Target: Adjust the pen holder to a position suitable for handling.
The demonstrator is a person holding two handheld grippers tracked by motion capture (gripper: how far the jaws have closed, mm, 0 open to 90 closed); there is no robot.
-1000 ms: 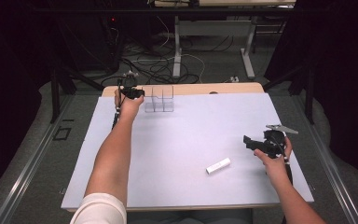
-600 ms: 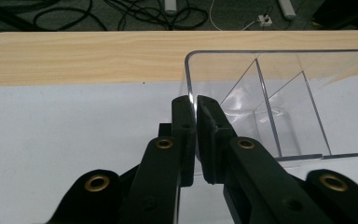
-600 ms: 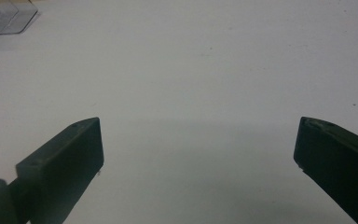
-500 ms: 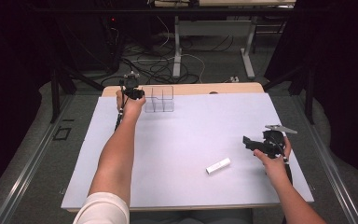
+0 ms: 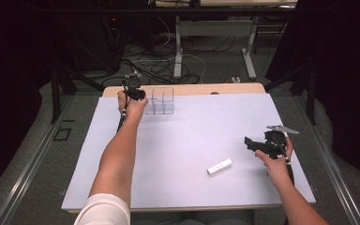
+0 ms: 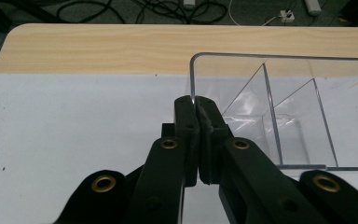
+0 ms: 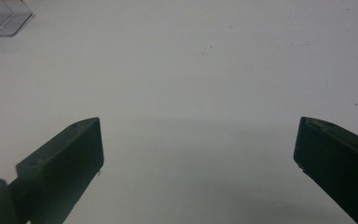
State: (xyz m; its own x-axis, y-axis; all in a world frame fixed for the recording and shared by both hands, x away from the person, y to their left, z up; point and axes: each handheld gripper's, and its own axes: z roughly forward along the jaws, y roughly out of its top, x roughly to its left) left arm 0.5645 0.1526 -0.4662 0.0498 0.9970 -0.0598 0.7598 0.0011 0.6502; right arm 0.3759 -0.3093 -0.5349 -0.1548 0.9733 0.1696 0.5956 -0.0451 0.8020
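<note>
White stick [image 5: 219, 166] diagonal, near-left to far-right

**Table, sheet and the cluttered floor behind**

A wooden table [image 5: 215, 88] stands at the middle of the high view. A white sheet [image 5: 192, 150] covers nearly all of it, leaving a strip of bare wood along the 12 o'clock edge. In the left gripper view that strip [image 6: 98, 46] is pale and grained.

Beyond the table, towards 12 o'clock, loose cables [image 5: 154, 61] lie tangled on grey floor. A white desk leg [image 5: 178, 47] stands among them, with another [image 5: 249, 51] towards 1 o'clock. A small white plug [image 5: 236, 79] lies near the table's far edge.

At 9 o'clock a metal rail [image 5: 28, 159] runs along the floor beside a square floor plate [image 5: 62, 134]. Dark curtains [image 5: 9, 70] hang at 10 and 2 o'clock.
</note>
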